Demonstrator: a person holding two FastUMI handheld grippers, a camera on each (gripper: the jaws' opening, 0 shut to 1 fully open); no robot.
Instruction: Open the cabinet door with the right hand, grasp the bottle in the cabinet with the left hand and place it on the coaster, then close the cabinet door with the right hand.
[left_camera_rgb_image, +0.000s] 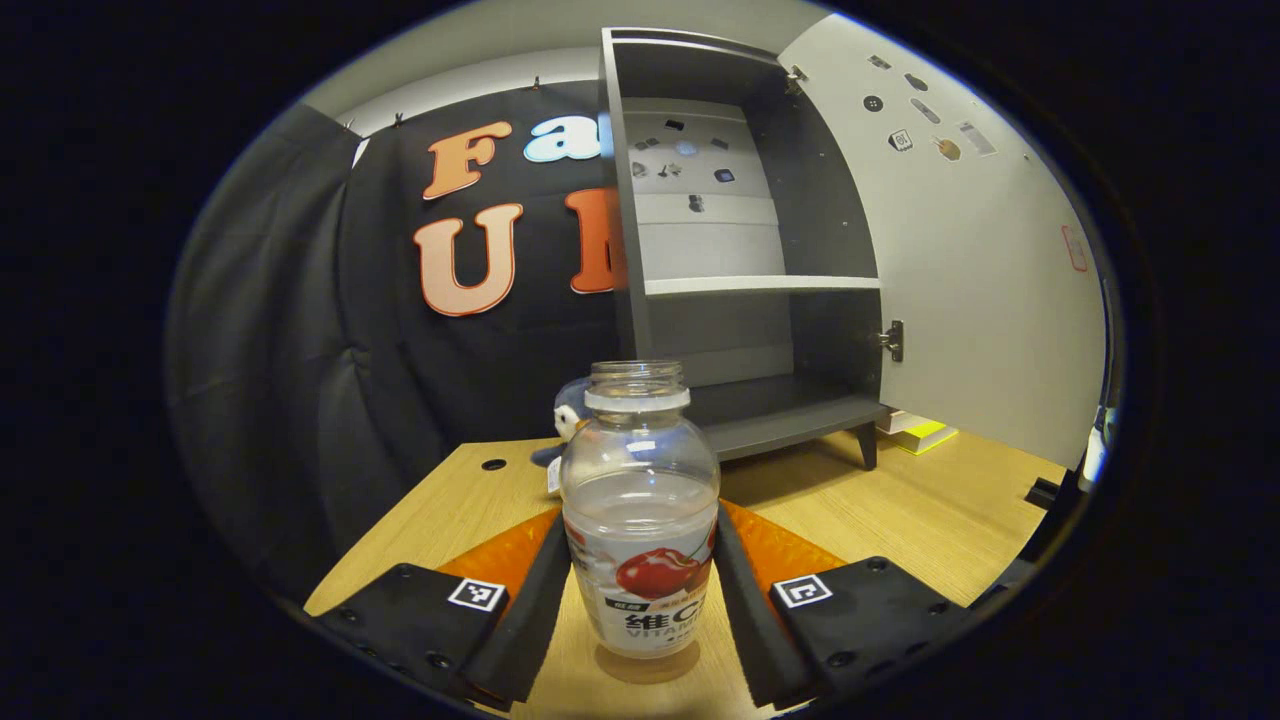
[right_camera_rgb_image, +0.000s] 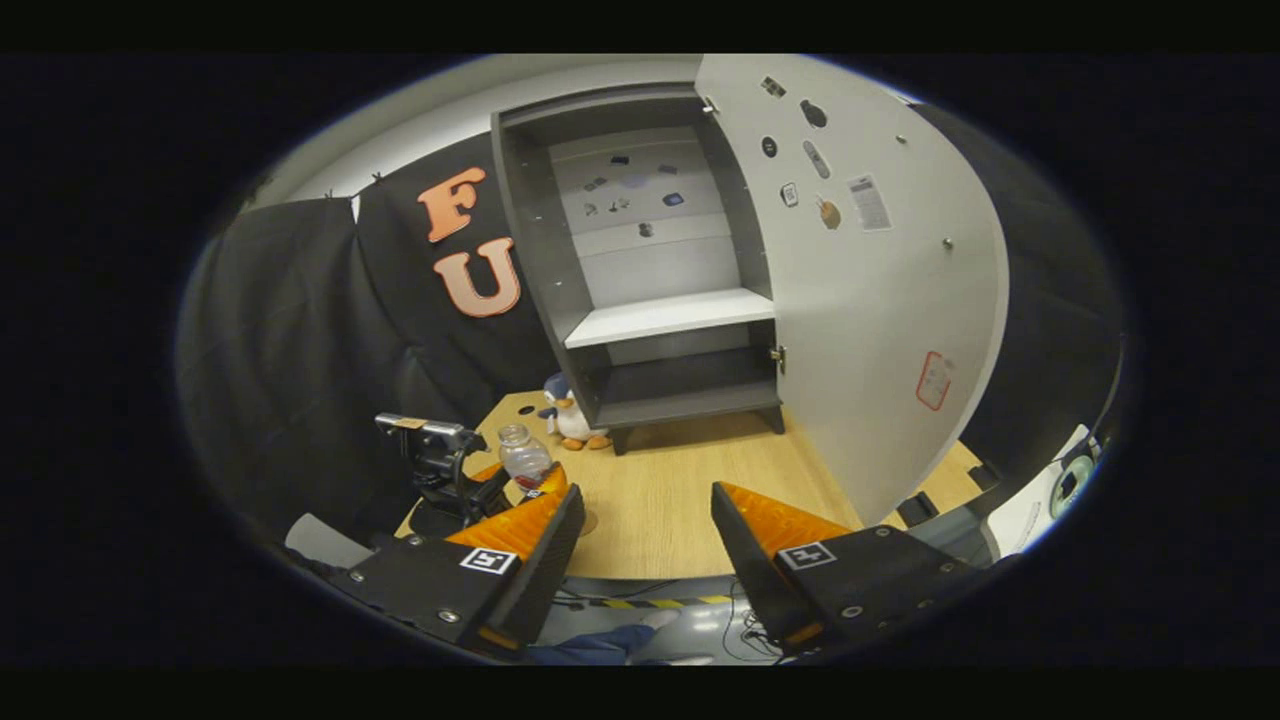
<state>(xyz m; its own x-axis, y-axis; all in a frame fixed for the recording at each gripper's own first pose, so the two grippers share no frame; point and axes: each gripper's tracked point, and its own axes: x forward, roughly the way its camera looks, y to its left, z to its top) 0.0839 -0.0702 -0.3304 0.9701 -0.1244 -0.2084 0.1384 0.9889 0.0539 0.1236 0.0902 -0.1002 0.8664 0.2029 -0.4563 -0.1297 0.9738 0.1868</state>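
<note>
The cabinet (right_camera_rgb_image: 650, 270) is standing at the far side of the table (right_camera_rgb_image: 680, 500) with its door (right_camera_rgb_image: 870, 300) swung wide to the right, and its shelves are showing no bottle. So the opening and the fetching look finished; the step in hand seems to be setting the bottle down. The left gripper (left_camera_rgb_image: 640, 590) is flanking the bottle (left_camera_rgb_image: 640, 510) near the table's near left edge, its fingers sitting against or just beside the sides; whether they are pressing I cannot tell. A round coaster (left_camera_rgb_image: 645, 662) is peeking out under the bottle's base, so placement looks made. The right gripper (right_camera_rgb_image: 640, 560) is hanging wide and empty, near the door's edge. Next the left fingers need to part and back away, then the right must push the door shut.
</note>
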